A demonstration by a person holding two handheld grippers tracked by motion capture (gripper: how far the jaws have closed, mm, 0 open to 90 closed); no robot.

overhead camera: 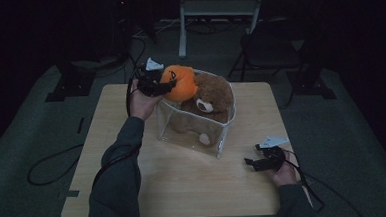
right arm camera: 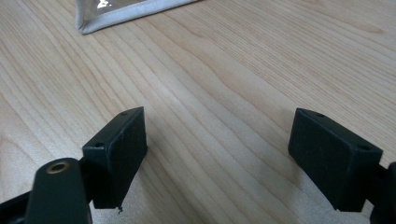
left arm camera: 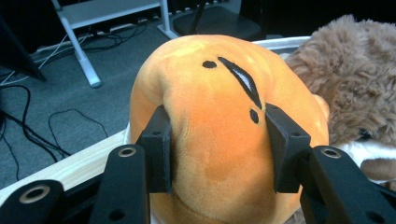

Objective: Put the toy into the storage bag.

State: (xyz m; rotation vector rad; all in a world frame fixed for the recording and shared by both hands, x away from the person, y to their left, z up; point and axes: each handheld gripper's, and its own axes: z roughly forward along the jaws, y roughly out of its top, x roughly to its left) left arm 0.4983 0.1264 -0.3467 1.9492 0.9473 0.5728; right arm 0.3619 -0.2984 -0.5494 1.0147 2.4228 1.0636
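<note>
The left gripper [left arm camera: 217, 149] is clamped on the orange plush [left arm camera: 219, 116] at the clear bin's [overhead camera: 221, 132] rim, beside the brown bear [overhead camera: 211, 92]. Keep the squeeze firm and clear the wall without snagging it. The right gripper [right arm camera: 217, 158] rests apart, empty, over the table [right arm camera: 224, 70].

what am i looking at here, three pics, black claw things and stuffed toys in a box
A person sits at a wooden table with a hand-held tool in each hand. The wide picture comes from a camera above; the other two ride on the tools, looking along their black jaws. On the table stands a clear box holding a brown teddy bear. The left gripper has its jaws pressed into an orange plush toy at the box's rim. The right gripper rests near the table, jaws open, holding nothing.
</note>
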